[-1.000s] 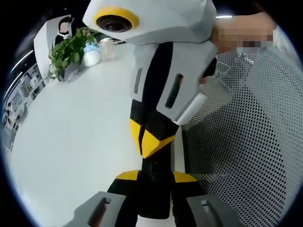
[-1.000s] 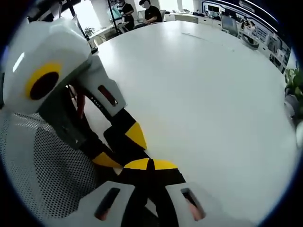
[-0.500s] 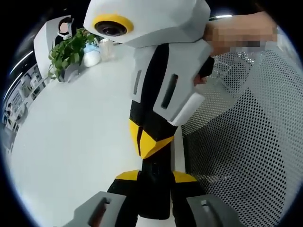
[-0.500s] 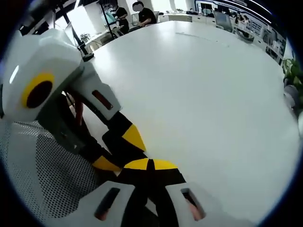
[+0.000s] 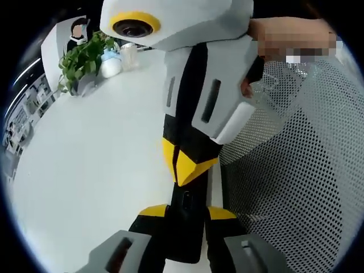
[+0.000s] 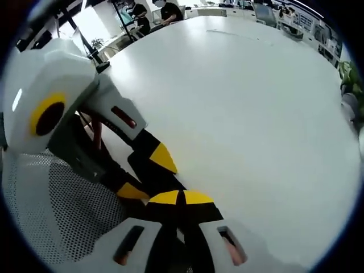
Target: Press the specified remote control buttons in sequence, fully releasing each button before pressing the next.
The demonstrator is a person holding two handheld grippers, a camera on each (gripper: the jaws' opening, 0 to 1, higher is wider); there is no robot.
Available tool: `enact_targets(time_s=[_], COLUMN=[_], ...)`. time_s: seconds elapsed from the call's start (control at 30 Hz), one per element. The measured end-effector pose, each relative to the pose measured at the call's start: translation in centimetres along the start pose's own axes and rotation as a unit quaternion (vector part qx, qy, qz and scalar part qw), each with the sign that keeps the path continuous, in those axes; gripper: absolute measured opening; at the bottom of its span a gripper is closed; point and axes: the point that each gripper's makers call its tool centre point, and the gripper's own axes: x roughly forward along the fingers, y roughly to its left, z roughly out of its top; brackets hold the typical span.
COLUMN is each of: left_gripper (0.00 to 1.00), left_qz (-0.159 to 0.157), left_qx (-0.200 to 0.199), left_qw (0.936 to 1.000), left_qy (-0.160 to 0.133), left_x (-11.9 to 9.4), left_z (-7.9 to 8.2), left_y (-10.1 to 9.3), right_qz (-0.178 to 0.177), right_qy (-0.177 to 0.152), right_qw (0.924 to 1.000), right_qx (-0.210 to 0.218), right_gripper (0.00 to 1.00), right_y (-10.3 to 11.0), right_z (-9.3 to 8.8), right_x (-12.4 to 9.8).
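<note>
In the left gripper view a black remote control (image 5: 185,236) lies lengthwise between the yellow-tipped jaws of my left gripper (image 5: 186,211), which is shut on it at the edge of the white table. My right gripper (image 5: 186,165) comes down from above, shut, its joined yellow tips pointing at the remote's upper face; I cannot tell if they touch it. In the right gripper view my right gripper (image 6: 179,198) shows its tips pressed together, and the left gripper (image 6: 148,175) reaches in from the left with dark material between its tips.
The white table (image 5: 85,170) stretches wide to the left. A potted plant (image 5: 85,57) and a white bottle (image 5: 111,65) stand at its far side. A mesh chair (image 5: 296,187) is close on the right. A hand (image 5: 284,37) holds the right gripper. People sit far off (image 6: 165,10).
The right gripper has shifted slightly over the remote, its tips a little to the right in the left gripper view. The left gripper's hold is unchanged.
</note>
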Motion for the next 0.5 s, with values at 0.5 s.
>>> enact_targets(time_s=[0.5], left_gripper=[0.24], left_qz=[0.008], left_qx=[-0.006], left_qw=[0.9999], left_qy=[0.005], left_x=[0.16], left_z=[0.21], left_y=[0.26], right_qz=[-0.005], right_qy=[0.017], right_qw=[0.9983], right_qx=[-0.055], right_gripper=[0.0], right_y=[0.42], right_z=[-0.33], right_x=[-0.32])
